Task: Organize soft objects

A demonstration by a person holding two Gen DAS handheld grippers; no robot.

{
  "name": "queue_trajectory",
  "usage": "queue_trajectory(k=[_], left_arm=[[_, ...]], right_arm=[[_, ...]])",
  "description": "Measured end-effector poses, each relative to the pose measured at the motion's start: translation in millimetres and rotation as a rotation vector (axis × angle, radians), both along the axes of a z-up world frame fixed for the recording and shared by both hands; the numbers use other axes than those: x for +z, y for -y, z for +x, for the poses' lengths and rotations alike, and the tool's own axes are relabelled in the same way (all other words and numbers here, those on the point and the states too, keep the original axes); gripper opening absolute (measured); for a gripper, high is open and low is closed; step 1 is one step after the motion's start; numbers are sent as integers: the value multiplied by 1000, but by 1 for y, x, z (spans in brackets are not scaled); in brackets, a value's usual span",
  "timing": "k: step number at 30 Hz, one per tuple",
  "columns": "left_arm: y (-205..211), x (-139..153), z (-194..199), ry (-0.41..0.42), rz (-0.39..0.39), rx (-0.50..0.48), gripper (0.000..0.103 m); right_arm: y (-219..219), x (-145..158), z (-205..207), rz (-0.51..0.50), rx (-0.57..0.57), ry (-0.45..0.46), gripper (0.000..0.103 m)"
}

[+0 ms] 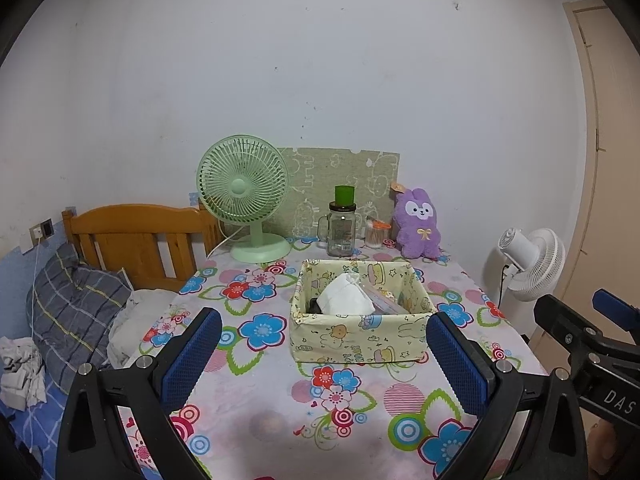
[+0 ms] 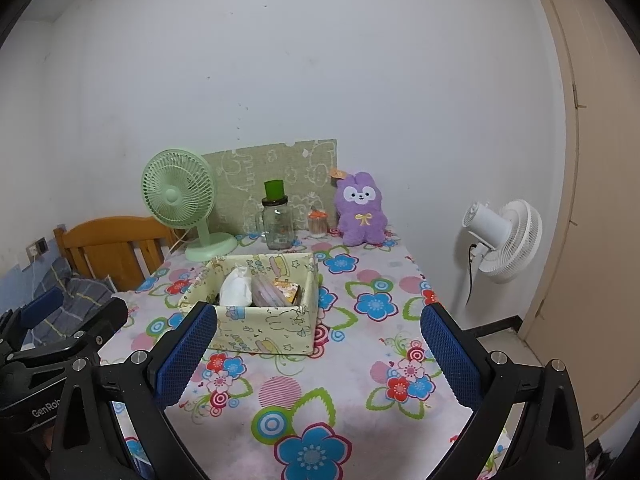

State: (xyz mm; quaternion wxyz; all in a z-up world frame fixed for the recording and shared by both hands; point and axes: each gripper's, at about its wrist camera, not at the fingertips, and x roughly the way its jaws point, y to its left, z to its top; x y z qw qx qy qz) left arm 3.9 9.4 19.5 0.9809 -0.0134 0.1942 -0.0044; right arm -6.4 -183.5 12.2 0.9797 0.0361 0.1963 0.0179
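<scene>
A purple plush bunny (image 1: pixel 418 224) sits upright at the table's back right, against the wall; it also shows in the right wrist view (image 2: pixel 362 210). A yellow fabric box (image 1: pixel 360 338) stands mid-table and holds a white soft pouch (image 1: pixel 346 296) and flat packets; it also shows in the right wrist view (image 2: pixel 266 326), with the pouch (image 2: pixel 237 288) inside. My left gripper (image 1: pixel 326 354) is open and empty, above the table's near edge in front of the box. My right gripper (image 2: pixel 318 354) is open and empty, to the right of the box.
A green desk fan (image 1: pixel 244 204), a glass jar with a green lid (image 1: pixel 342 226) and a small jar of cotton swabs (image 1: pixel 376 234) line the back of the table. A bed with a wooden headboard (image 1: pixel 136 236) is to the left. A white floor fan (image 1: pixel 530 262) stands to the right.
</scene>
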Motion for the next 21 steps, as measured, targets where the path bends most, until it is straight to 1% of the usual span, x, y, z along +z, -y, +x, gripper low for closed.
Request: queue_trajectory(k=[21], left_arm=[[-2,-2,3,-2,-10,2,103]], right_arm=[[-1,-2,4,4,-6,-5,103]])
